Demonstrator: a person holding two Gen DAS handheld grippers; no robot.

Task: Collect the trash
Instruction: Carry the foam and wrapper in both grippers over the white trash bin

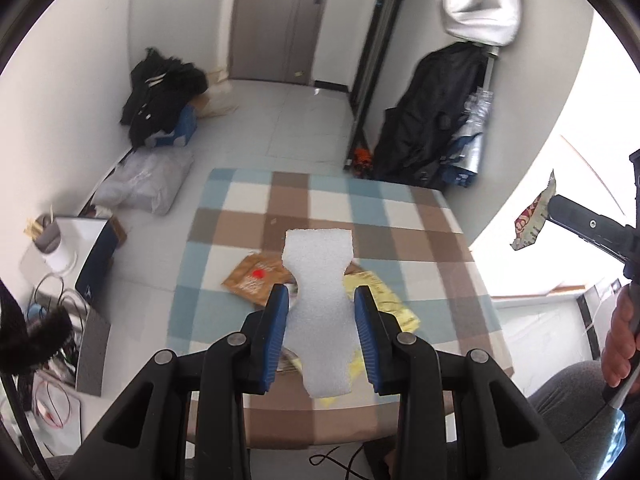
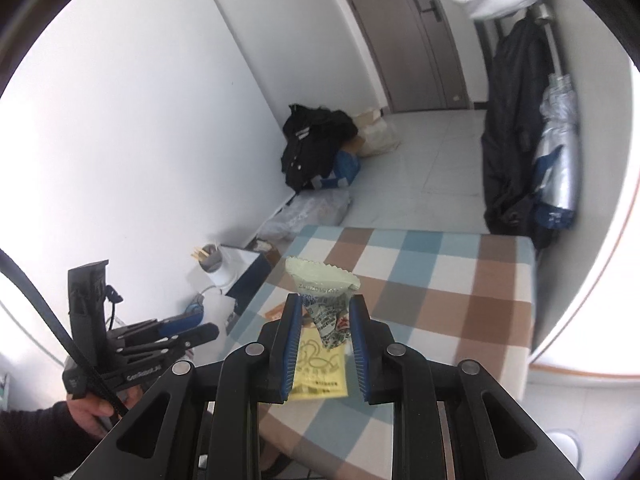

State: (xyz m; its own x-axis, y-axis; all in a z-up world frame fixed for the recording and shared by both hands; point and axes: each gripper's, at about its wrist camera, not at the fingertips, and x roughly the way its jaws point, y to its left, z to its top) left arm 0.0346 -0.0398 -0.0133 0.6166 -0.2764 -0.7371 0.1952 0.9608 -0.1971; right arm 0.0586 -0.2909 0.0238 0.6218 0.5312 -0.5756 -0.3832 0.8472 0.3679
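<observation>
A white foam sheet (image 1: 320, 264) with a narrow waist is pinched between the blue pads of my left gripper (image 1: 321, 294), above the checked tablecloth (image 1: 420, 240). My right gripper (image 2: 325, 302) is shut on a crumpled pale snack wrapper (image 2: 324, 280), also held above the table (image 2: 460, 280). In the left wrist view that wrapper (image 1: 534, 216) hangs at the far right from a black finger (image 1: 580, 220). Lying on the cloth are a brown packet (image 1: 256, 276) and a yellow packet (image 1: 384, 300). The right wrist view shows the yellow packet (image 2: 320, 376) under my fingers.
A black clothes pile (image 1: 160, 96) and a clear plastic bag (image 1: 148, 180) lie on the floor by the left wall. A low white stand with a grey cup (image 2: 212, 264) sits left of the table. A dark jacket (image 1: 432, 120) hangs at the right. A closed door (image 1: 280, 20) is beyond.
</observation>
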